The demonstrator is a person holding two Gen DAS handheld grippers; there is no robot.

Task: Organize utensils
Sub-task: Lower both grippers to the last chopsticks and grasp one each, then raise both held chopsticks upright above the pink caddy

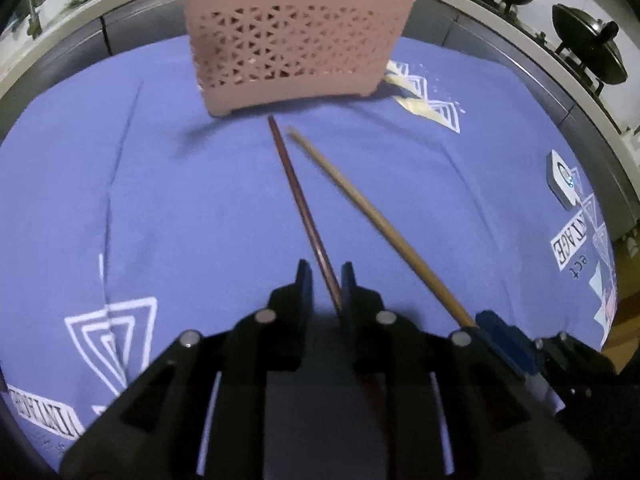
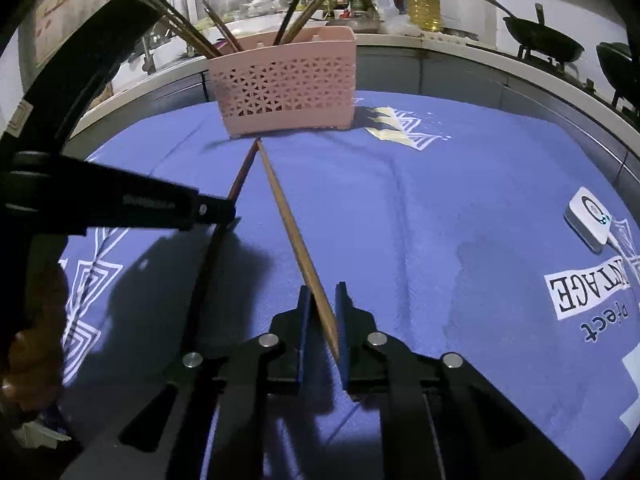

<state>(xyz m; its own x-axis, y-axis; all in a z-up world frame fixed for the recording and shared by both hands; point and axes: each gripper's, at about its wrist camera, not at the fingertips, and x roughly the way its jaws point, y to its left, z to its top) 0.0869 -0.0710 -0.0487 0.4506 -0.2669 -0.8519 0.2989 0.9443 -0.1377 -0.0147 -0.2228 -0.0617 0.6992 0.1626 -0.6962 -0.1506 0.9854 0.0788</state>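
A pink perforated basket [image 1: 296,40] [image 2: 284,84] with several chopsticks in it stands at the far side of the blue cloth [image 1: 160,200]. A dark red chopstick [image 1: 296,196] [image 2: 242,172] runs from the basket's foot back between the fingers of my left gripper [image 1: 326,270]. It rests against the right finger, with a gap to the left pad, so the gripper is open. A light wooden chopstick [image 1: 360,204] [image 2: 288,224] lies just to its right, its thick end pinched in my right gripper [image 2: 322,290], which is shut on it.
A small white device [image 1: 562,180] [image 2: 590,216] with a cable lies on the cloth at the right. Dark woks [image 2: 544,40] sit on a stove behind the counter edge. A hand [image 2: 32,360] holds the left gripper at the lower left.
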